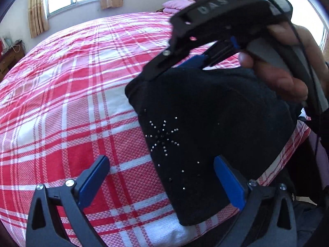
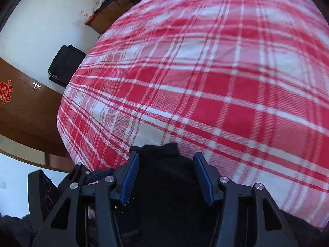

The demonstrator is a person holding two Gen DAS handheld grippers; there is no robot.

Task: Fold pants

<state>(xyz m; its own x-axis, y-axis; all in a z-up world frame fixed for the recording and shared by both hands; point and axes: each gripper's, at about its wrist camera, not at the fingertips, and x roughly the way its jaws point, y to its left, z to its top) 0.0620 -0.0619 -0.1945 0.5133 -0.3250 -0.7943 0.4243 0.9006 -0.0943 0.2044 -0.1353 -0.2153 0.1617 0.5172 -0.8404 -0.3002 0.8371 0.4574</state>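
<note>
Pants (image 1: 205, 123), black with a stud star, folded on the red plaid bed (image 1: 72, 103) near its edge; left gripper (image 1: 164, 177) wide, one pad over pants; right gripper (image 2: 164, 175) half-spread astride the fold, grip unclear

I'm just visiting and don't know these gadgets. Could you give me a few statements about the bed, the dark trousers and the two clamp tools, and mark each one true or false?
1. The pants are black with a star of small shiny studs. True.
2. The bedcover is plain blue. False: it is a red, pink and white check.
3. The left gripper is clamped shut on the cloth. False: its blue pads stand wide apart; one lies over the bedcover, the other over the pants.
4. The right gripper has black cloth between its fingers. True.
5. A pink pillow lies at the far end of the bed. True.
6. The pants hang over a chair. False: they lie on the bed.
</note>
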